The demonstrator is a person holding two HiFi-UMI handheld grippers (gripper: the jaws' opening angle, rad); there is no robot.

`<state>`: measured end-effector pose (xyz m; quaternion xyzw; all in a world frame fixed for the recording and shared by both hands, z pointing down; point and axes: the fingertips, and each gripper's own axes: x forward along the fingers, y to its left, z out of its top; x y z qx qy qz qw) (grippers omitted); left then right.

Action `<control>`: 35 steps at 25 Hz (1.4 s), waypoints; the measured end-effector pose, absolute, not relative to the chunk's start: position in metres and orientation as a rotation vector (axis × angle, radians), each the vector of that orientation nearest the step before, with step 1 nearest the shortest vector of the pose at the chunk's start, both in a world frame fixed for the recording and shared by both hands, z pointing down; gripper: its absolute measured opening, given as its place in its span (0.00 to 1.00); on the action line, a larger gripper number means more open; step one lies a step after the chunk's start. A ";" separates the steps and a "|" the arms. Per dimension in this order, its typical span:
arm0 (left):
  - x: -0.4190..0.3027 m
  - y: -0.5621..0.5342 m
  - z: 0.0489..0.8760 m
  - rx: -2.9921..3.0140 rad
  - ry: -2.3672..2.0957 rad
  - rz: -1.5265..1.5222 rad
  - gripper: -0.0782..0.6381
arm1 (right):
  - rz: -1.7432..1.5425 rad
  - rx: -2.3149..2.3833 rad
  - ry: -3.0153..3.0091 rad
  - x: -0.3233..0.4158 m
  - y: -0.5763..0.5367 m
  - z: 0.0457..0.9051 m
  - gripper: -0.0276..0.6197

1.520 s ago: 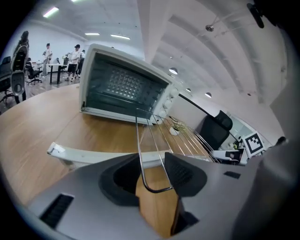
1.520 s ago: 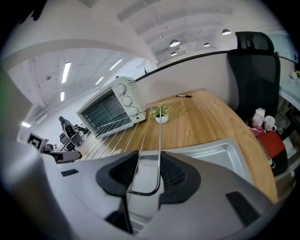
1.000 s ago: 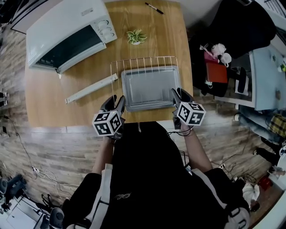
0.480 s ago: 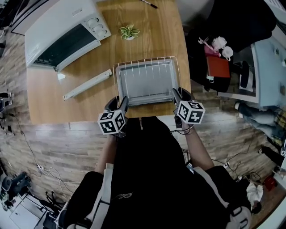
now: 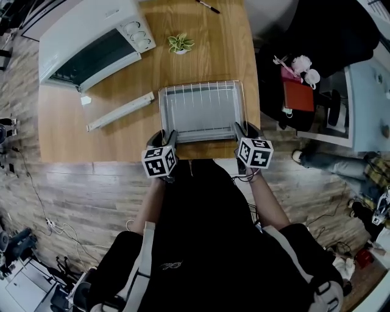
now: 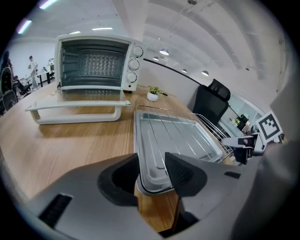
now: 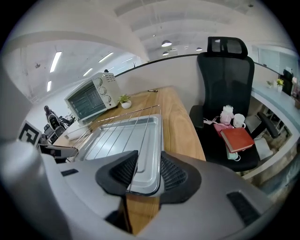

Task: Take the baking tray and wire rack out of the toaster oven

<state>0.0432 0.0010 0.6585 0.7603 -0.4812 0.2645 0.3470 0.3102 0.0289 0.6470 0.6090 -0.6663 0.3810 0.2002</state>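
The silver baking tray (image 5: 200,116) sits at the near middle of the wooden table (image 5: 67,134), and the wire rack (image 5: 201,84) lies across its top. My left gripper (image 5: 169,135) is at the tray's near left corner. In the left gripper view, that corner of the tray (image 6: 178,136) sits between the pads of the left gripper (image 6: 151,161), which press on it. My right gripper (image 5: 241,129) is shut on the near right corner. There the tray (image 7: 122,136) and an edge wire of the rack (image 7: 140,109) pass between the jaws of the right gripper (image 7: 147,166).
The white toaster oven (image 5: 91,42) stands at the far left with its front open. A long white bar (image 5: 120,111) lies between it and the tray. A small potted plant (image 5: 181,42) and a pen (image 5: 208,6) are at the back. A black office chair (image 5: 298,91) holding a red book stands right of the table.
The rack stuck out past the tray's far and left edges a second ago; now it lies squarely over the tray. Both grippers have come down, still at the near corners.
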 end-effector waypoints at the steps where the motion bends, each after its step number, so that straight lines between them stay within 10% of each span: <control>1: 0.043 0.001 0.661 1.970 -1.258 0.695 0.34 | 1.043 1.695 -1.853 0.310 0.029 0.650 0.28; 12: 0.040 0.001 0.644 2.020 -1.322 0.806 0.39 | 0.854 1.689 -1.910 0.304 0.010 0.637 0.53; 23: 0.005 0.003 0.607 2.005 -1.444 0.675 0.38 | 0.726 1.485 -2.169 0.214 -0.015 0.599 0.26; 26: -0.004 0.007 0.599 2.011 -1.413 0.629 0.15 | 0.720 1.419 -2.222 0.185 -0.013 0.592 0.05; 35: -0.041 0.000 0.554 2.013 -1.417 0.513 0.14 | 0.679 1.255 -2.339 0.105 -0.013 0.557 0.05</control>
